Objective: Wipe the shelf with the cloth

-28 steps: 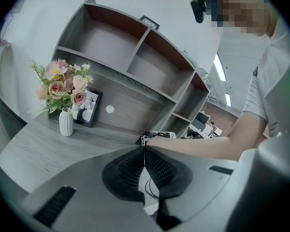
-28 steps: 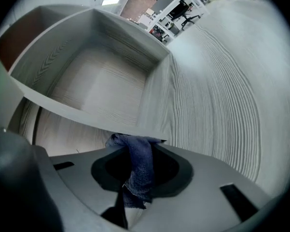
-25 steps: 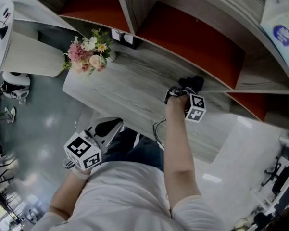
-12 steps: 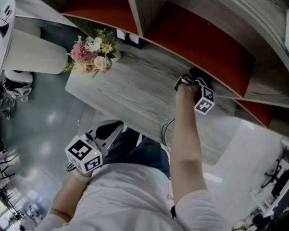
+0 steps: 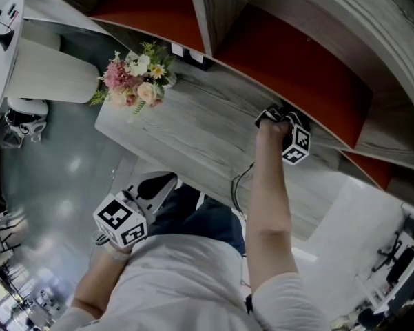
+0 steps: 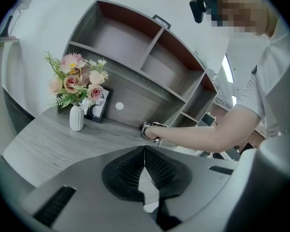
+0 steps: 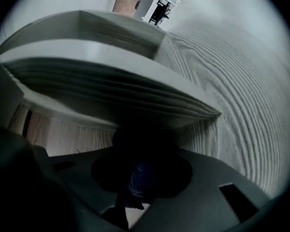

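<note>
Cloth [image 7: 138, 179] pinched in right tongs [image 5: 274, 115] against shelf [image 5: 193, 131]; left tongs [image 6: 145, 152] pressed together, empty

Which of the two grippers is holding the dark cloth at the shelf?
The right gripper: dark blue cloth sits between its jaws by the grey wooden shelf; the left gripper hangs shut and empty.

My right arm [image 5: 267, 198] reaches straight forward with the bare forearm fully extended. At its end, my right gripper [image 5: 275, 116] has its jaws closed on a dark cloth [image 7: 139, 177]. My left arm [image 5: 95, 281] is bent and held low, close beside my torso. My left gripper [image 5: 153, 183] points forward, jaws pressed together with nothing between them, its marker cube facing up.
</note>
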Demonstrator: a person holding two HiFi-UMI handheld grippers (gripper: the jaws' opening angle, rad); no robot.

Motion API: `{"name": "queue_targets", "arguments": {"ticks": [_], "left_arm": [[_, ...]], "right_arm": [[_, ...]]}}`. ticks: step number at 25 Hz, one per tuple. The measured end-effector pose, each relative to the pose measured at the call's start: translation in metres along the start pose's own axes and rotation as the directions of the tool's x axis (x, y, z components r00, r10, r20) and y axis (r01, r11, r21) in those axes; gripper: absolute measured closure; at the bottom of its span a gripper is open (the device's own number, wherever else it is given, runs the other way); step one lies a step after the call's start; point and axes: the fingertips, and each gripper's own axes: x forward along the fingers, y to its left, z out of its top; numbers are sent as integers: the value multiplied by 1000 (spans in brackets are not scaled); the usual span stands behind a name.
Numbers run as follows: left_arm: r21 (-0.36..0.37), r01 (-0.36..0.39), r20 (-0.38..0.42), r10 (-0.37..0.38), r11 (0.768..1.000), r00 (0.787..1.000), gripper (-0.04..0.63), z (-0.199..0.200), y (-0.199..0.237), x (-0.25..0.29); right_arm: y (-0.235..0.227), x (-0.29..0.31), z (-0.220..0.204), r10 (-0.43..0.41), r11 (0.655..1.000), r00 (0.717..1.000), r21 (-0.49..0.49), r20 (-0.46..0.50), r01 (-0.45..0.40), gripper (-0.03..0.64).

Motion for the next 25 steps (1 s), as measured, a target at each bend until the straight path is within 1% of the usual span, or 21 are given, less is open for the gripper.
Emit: {"name": "queue_targets", "arguments": {"ticks": [4, 7, 9, 11, 12, 15, 17, 19, 20, 21, 22, 23, 25], "left_arm": [[5, 8, -5, -8, 1000, 1000, 580, 0, -2, 3], [10, 12, -7, -12, 1000, 1000, 580, -1, -4, 4], [12, 13, -6, -13, 1000, 1000, 580, -2, -5, 4], [13, 15, -3, -15, 1000, 1000, 580, -2, -6, 5], [14, 17, -2, -17, 1000, 1000, 580, -2, -7, 5], [18, 22, -2, -22, 1000, 1000, 580, -3, -10, 6], [22, 28, -5, -28, 999, 1000, 580, -3, -13, 7], [27, 34, -9, -34, 999, 999, 580, -5, -16, 8], [28, 35, -10, -35, 999, 999, 580, -6, -17, 8], [29, 35, -11, -35, 999, 999, 580, -7, -18, 8], [30, 35, -11, -35, 999, 999, 580, -7, -18, 8], [30, 34, -11, -34, 999, 999, 579, -8, -19, 7], [29, 32, -9, -32, 999, 999, 580, -10, -20, 5]], "right_arm": [[8, 0, -1, 64, 997, 998, 33, -12, -64, 526], [30, -12, -7, 118, 991, 993, 65, -22, -117, 526], [40, -19, -8, 158, 987, 986, 52, -48, -155, 526], [38, -22, -5, 175, 984, 981, -10, -90, -176, 526], [36, -24, -4, 166, 984, 980, -50, -109, -172, 526], [26, -38, -3, 98, 975, 982, -183, -159, -127, 526], [21, -48, -3, 60, 952, 980, -283, -189, -112, 526], [18, -58, -4, 29, 915, 976, -387, -215, -112, 526], [16, -62, -4, 15, 889, 974, -443, -224, -116, 526], [15, -65, -4, -1, 855, 973, -505, -230, -119, 526], [14, -68, -3, -20, 812, 972, -572, -233, -121, 526], [12, -70, -1, -41, 759, 971, -639, -235, -122, 525], [10, -75, 1, -87, 645, 967, -754, -239, -129, 525]]}}
